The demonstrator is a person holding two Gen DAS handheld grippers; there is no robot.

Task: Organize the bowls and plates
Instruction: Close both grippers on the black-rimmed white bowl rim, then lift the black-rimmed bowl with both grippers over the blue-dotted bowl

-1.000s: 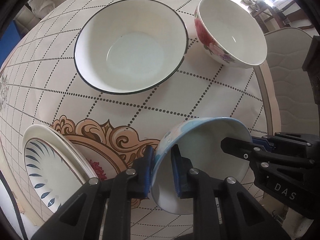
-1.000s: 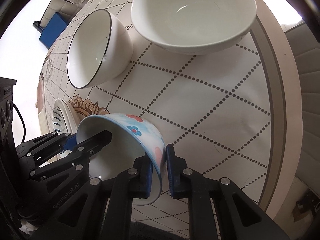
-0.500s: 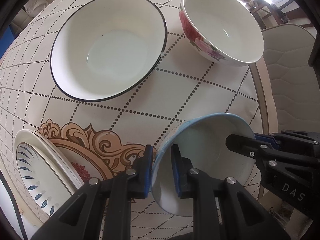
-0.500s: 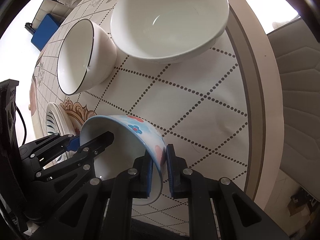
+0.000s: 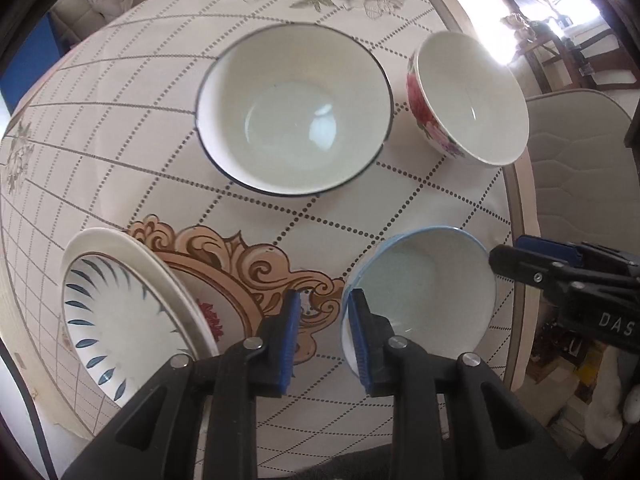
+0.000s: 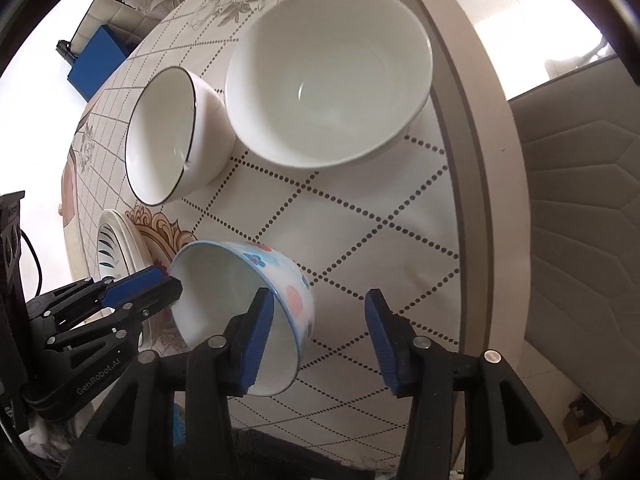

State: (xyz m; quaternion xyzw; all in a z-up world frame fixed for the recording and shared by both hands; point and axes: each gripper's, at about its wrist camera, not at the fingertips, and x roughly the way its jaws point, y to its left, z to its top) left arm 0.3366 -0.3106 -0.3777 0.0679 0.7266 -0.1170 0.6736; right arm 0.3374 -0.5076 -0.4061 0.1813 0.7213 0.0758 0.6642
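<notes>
From the left wrist, the left gripper (image 5: pixel 322 336) is opening, its fingers (image 5: pixel 289 332) off the blue bowl's (image 5: pixel 424 292) rim, which sits on the table (image 5: pixel 160 128) near the edge, below the black-rimmed bowl (image 5: pixel 296 108) and rose bowl (image 5: pixel 468 96), right of the plates (image 5: pixel 120 312). From the right wrist, the right gripper (image 6: pixel 320 332) is opening too, fingers (image 6: pixel 256 340) spread clear of the bowl's wall.
</notes>
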